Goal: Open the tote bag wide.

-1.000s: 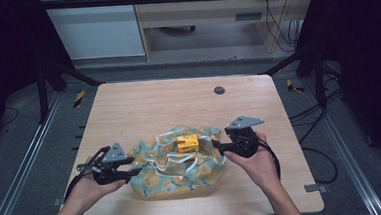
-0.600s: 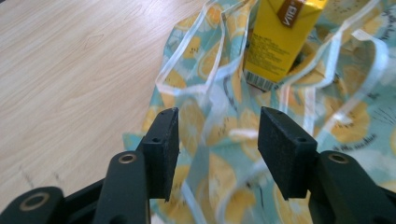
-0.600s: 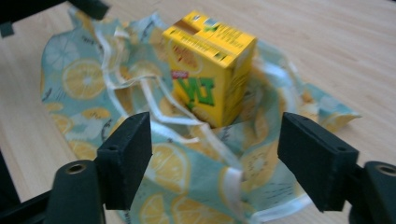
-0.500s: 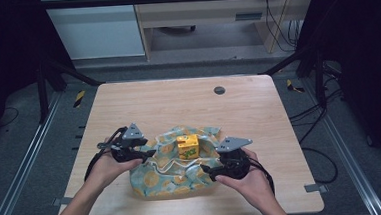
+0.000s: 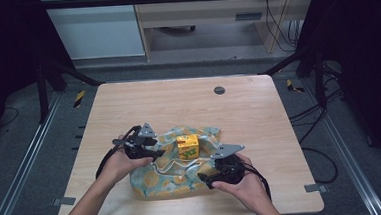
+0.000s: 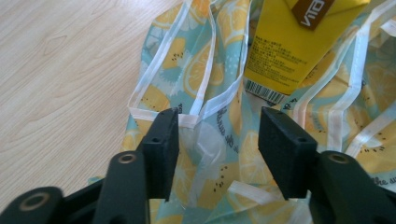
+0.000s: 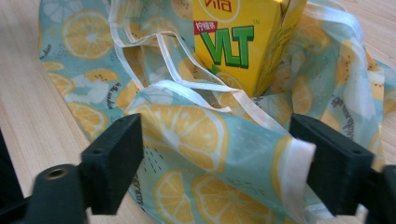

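Both grippers just slid inward over the lemon-print bag (image 5: 175, 176) near the tabletop's front edge: left gripper (image 6: 217, 154) and right gripper (image 7: 217, 163) jaws spread, nothing pinched, flanking the yellow carton (image 5: 188, 146). Looks like regrasping the fabric.

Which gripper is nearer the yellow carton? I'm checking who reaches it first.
Left. The left gripper sits just beside the yellow carton; the right gripper hangs lower, toward the cloth's near edge.
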`<action>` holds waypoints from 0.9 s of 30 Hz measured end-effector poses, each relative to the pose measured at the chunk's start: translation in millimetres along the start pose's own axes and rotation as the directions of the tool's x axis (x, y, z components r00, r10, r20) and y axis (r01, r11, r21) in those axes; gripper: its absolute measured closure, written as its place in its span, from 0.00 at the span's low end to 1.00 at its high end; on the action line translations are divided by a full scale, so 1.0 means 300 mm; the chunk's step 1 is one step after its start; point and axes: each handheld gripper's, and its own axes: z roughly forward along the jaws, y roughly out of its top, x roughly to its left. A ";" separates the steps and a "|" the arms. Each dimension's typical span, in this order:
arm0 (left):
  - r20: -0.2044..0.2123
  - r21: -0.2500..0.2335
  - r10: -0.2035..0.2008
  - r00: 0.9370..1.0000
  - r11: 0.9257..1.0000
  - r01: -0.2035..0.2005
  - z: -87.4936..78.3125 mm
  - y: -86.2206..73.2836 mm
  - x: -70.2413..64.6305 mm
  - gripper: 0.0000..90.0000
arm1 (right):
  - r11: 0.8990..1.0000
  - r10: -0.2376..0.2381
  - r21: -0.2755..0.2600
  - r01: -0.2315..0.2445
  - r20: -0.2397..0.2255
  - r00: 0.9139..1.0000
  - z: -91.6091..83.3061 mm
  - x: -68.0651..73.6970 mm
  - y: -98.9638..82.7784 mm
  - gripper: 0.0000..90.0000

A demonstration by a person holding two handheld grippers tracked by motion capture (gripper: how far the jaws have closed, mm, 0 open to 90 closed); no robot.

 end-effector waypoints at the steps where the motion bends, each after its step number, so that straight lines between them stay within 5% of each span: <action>1: 0.000 -0.002 -0.003 1.000 1.000 0.003 0.001 0.000 0.000 0.56 | 1.000 -0.002 -0.001 0.002 0.002 1.000 0.004 -0.001 -0.003 0.24; 12: 0.021 0.027 0.017 1.000 0.999 -0.017 0.026 0.011 0.006 0.87 | 0.998 -0.043 0.033 0.044 -0.018 0.999 0.011 -0.010 -0.008 0.77; 15: 0.011 0.012 -0.012 1.000 1.000 0.012 0.030 0.016 0.010 0.95 | 0.998 -0.058 0.028 0.059 -0.032 0.998 0.007 -0.009 -0.012 0.88; 27: -0.084 -0.092 -0.104 0.991 0.991 0.096 -0.038 0.011 0.042 0.99 | 0.995 -0.097 0.030 0.098 -0.044 0.994 -0.040 0.001 -0.058 0.98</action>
